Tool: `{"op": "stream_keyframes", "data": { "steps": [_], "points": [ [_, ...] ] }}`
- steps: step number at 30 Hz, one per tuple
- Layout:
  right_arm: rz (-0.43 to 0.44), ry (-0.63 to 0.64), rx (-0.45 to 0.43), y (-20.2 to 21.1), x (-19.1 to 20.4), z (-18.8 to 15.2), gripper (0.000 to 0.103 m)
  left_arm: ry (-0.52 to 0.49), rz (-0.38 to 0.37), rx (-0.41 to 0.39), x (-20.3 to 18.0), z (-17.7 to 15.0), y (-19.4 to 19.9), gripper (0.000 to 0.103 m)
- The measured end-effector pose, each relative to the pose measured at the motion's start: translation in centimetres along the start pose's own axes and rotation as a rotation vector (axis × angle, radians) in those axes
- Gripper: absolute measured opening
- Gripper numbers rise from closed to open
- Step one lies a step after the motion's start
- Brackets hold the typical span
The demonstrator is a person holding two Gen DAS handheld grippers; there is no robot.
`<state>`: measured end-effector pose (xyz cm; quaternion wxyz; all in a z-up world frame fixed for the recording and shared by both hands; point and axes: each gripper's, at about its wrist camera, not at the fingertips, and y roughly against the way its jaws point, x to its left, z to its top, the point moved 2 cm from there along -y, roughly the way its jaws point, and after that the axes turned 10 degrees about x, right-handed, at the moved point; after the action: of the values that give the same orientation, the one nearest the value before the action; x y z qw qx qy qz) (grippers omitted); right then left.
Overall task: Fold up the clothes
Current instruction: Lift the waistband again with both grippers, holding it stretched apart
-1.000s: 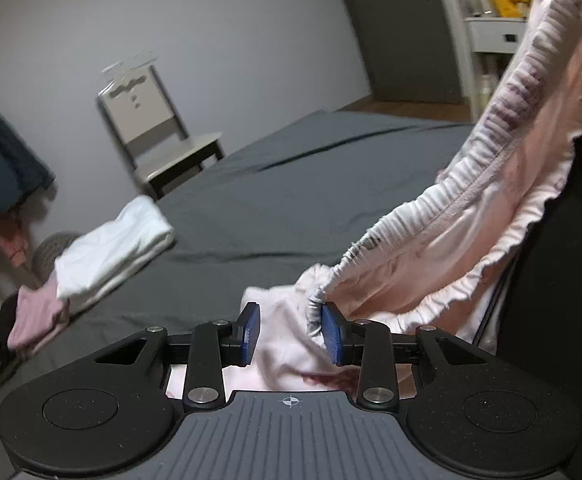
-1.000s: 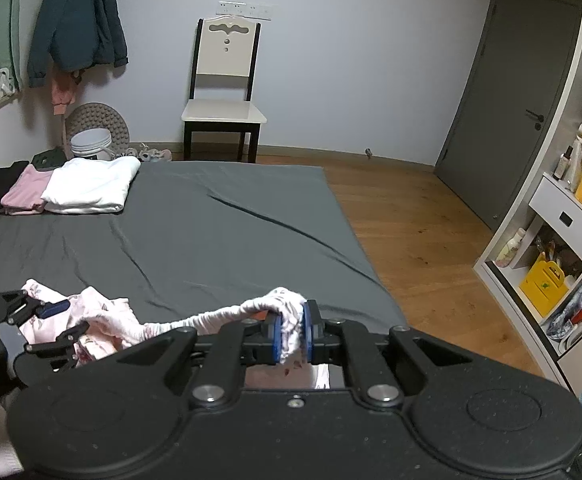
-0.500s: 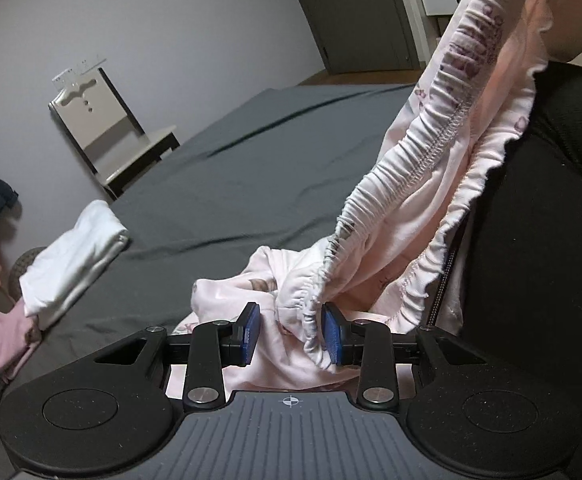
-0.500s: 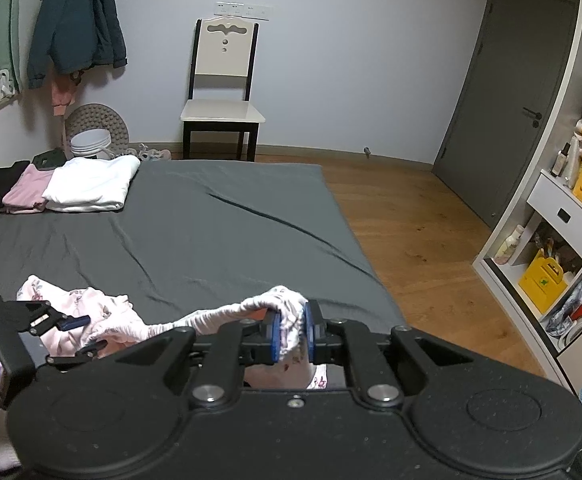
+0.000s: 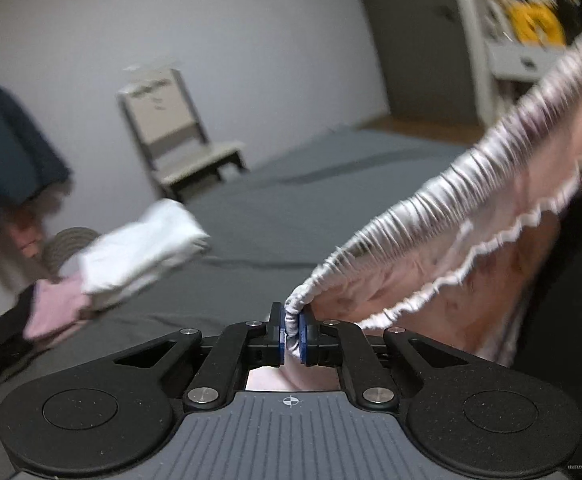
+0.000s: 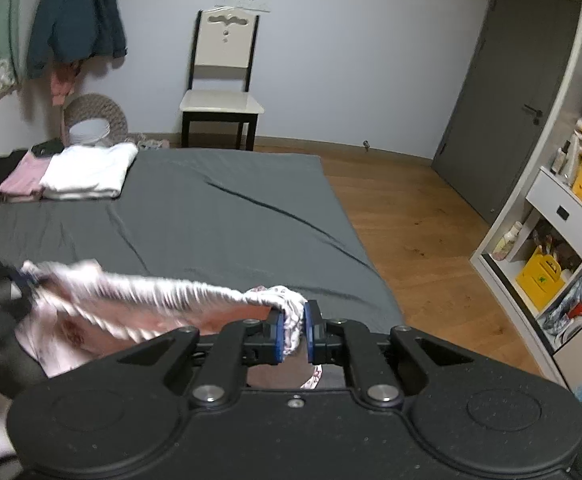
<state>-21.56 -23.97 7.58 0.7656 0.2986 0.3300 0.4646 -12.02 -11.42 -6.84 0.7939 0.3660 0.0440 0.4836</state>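
Since a second ago, the left hand-held gripper (image 5: 293,334) has clamped the pink garment's (image 5: 491,216) waistband; the right hand-held gripper (image 6: 293,338) grips its other end, stretching it above the bed (image 6: 219,220). Folded clothes (image 6: 87,172) lie stacked; this piece remains unfolded.

Folded stack (image 6: 87,174) on bed's (image 6: 227,216) far-left corner, chair (image 6: 223,92) behind.

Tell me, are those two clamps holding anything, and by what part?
Both hold one pink garment by its gathered elastic waistband: the left gripper pinches one end, the right gripper the other, with the band stretched between them.
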Motion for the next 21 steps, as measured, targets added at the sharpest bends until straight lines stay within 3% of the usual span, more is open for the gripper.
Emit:
{"op": "stream_keyframes", "data": {
  "steps": [4, 9, 12, 17, 21],
  "points": [
    [0.031, 0.059, -0.025, 0.5, 1.3, 0.8, 0.010, 0.047, 0.028, -0.091, 5.0, 2.6, 4.7, 0.006],
    [0.082, 0.153, -0.119, 2.5, 0.7, 5.8, 0.009, 0.025, 0.038, -0.271, 10.8, 9.1, 10.3, 0.006],
    [0.014, 0.243, -0.261, 6.3, -0.3, 10.7, 0.009, 0.013, 0.022, -0.402, 14.3, 14.2, 14.2, 0.006],
    [-0.051, 0.243, -0.453, 14.1, -2.4, 14.2, 0.009, -0.027, 0.003, -0.620, 17.7, 22.1, 22.7, 0.006],
    [-0.104, 0.243, -0.607, 20.5, -4.1, 17.0, 0.009, -0.019, -0.118, -0.714, 20.1, 26.4, 28.8, 0.006]
  ]
}}
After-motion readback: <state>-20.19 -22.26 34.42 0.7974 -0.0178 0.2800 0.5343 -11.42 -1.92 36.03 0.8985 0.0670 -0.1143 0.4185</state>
